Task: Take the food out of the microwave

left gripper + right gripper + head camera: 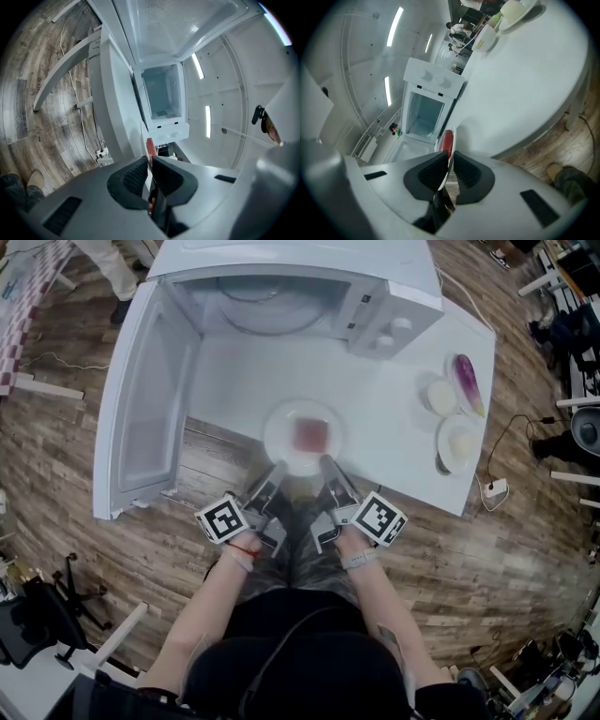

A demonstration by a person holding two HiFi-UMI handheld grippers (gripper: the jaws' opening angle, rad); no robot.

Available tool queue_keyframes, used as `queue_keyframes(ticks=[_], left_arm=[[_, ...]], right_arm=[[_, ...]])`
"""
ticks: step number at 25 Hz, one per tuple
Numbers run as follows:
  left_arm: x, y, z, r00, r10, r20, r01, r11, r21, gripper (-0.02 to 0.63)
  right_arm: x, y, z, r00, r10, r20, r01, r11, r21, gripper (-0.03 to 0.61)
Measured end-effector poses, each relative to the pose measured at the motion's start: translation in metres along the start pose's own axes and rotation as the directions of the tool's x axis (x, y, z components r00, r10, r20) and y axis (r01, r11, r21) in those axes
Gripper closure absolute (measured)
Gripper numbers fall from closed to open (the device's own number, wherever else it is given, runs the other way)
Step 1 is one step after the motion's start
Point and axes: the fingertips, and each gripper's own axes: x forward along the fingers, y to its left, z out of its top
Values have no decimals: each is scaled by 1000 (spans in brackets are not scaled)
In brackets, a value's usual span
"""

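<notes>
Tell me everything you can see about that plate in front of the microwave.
The plate is round, white and shallow. A flat reddish square of food lies at its middle. It is level over the near edge of the white table, before the open microwave. The left gripper and right gripper each pinch its near rim. Whether it rests on the table is unclear.
</notes>
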Motion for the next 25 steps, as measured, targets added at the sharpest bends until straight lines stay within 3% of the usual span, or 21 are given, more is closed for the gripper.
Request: queue_keyframes(ticks=[19, 25], left_arm=[[-9, 19, -3, 999, 29, -27, -29, 1000, -1, 581], [-4, 16, 2, 1000, 1, -10, -1, 998, -59, 583]], right_arm=[[0, -19, -18, 999, -40, -18, 41, 999, 26, 526], [2, -18, -18, 999, -32, -29, 32, 999, 1, 526]])
